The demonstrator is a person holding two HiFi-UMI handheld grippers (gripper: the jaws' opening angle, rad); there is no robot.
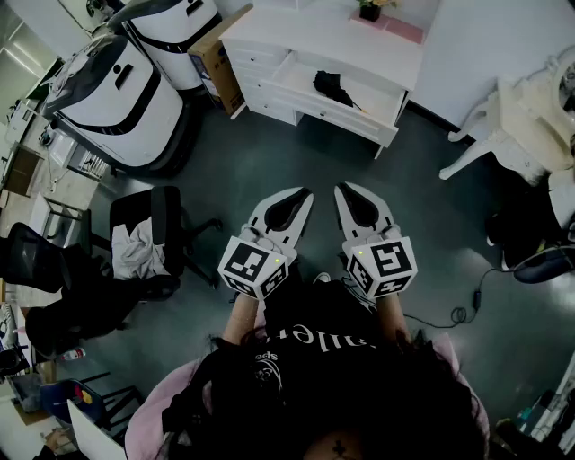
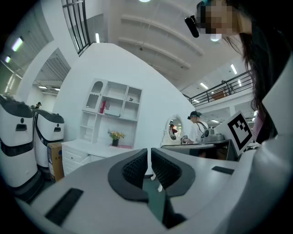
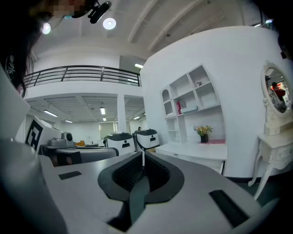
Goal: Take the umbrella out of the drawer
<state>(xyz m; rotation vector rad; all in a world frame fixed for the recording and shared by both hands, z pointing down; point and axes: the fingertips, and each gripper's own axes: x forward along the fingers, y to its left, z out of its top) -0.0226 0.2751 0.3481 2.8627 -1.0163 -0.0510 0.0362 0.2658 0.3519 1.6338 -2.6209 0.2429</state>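
A black folded umbrella lies in the open drawer of a white desk at the top of the head view. Both grippers are held side by side over the dark floor, well short of the desk. My left gripper is shut with nothing between its pads. My right gripper is shut and empty too. Both point roughly level toward the desk. The umbrella does not show in either gripper view.
Two large white machines and a cardboard box stand left of the desk. A black office chair with cloth on it is at the left. A white chair stands at the right, with a cable on the floor. A potted plant sits on the desk.
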